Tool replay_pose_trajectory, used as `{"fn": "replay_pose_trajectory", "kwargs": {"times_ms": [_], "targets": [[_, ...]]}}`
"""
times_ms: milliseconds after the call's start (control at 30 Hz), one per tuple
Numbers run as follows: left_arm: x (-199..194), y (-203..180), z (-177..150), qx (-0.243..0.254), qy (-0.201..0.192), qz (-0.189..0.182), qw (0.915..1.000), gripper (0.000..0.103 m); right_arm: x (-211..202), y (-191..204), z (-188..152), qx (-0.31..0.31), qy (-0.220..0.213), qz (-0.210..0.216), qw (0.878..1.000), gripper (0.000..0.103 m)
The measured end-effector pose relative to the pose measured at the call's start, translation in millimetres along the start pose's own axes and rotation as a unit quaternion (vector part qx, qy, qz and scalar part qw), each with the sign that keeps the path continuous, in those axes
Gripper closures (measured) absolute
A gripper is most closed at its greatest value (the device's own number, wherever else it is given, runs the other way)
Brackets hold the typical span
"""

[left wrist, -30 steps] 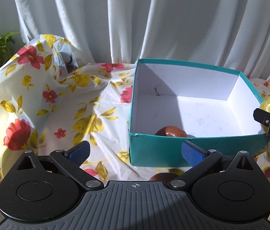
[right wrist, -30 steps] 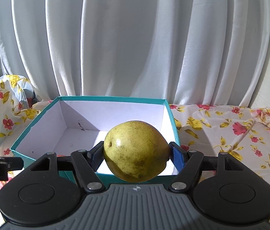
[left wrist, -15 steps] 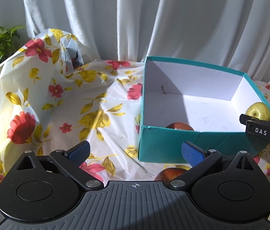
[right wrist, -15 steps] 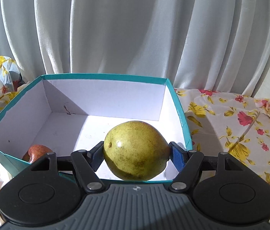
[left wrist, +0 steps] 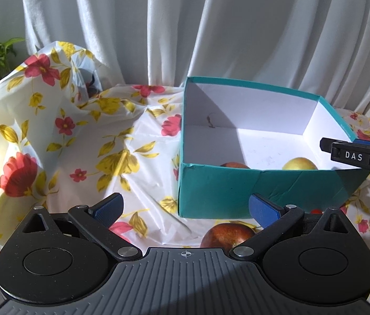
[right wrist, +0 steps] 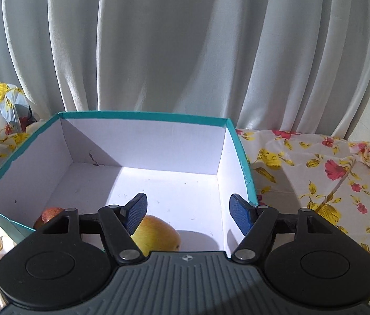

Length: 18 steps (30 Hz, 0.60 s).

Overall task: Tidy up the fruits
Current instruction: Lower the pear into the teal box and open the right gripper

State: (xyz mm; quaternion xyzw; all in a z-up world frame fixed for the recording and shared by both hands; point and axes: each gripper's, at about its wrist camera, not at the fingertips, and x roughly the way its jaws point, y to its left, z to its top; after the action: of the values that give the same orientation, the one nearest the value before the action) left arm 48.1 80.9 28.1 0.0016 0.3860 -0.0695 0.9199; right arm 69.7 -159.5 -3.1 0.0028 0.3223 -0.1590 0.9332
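The right gripper [right wrist: 186, 211] is positioned over the near right part of the teal box [right wrist: 142, 115]; its jaws are opening, and nothing is pressed between the blue pads [right wrist: 136, 211]. The left gripper [left wrist: 185, 208] is held spread wide and empty above the floral tablecloth [left wrist: 61, 141], in front of the box. The box is judged light and thin-walled, so it may be shifted or dented if its rim is struck. The yellow-green pear [right wrist: 158, 237] lies on the white box floor, below and slightly left of the opening jaws, apart from a red apple [right wrist: 49, 215] seen at the near left corner. A second red apple [left wrist: 228, 235] rests on the cloth outside the box, just before the left gripper. This fruit is judged firm, smooth, rounded and prone to rolling; it should be taken across its widest part, with moderate pressure to avoid bruising.
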Motion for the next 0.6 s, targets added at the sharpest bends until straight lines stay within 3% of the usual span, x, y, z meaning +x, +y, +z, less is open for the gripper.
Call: {"fn": "replay_pose_trajectory", "kwargs": {"times_ms": [67,133,333,467,500,600], "targets": [[-0.2,-0.8,-1.5,0.002,-0.002,-0.011,0.9999,0.000,-16.1,-2.7,3.5,0.007,-0.026,0.009,1.000,0.005],[-0.1,-3.3,-5.9,0.008,-0.005,-0.021,0.9997,0.000,-35.5,-6.5,4.7,0.008,-0.056,0.016,0.998,0.000],[5.8,-13.8,-23.8,0.042,0.006,-0.018,0.9990,0.000,-91.2,-22.1,-5.6,0.008,-0.118,0.041,0.992,0.000],[8.9,-17.8,-32.2,0.053,0.014,-0.021,0.9983,0.000,-124.0,-26.1,-21.2,0.027,-0.182,0.039,0.982,0.000],[9.6,-18.8,-33.7,0.054,0.014,-0.026,0.9981,0.000,-127.6,-25.4,-25.0,0.026,-0.188,0.040,0.981,0.000],[14.3,-22.6,-37.0,0.054,0.020,-0.037,0.9977,0.000,-124.4,-20.5,-34.3,0.011,-0.143,0.048,0.989,0.000]]}}
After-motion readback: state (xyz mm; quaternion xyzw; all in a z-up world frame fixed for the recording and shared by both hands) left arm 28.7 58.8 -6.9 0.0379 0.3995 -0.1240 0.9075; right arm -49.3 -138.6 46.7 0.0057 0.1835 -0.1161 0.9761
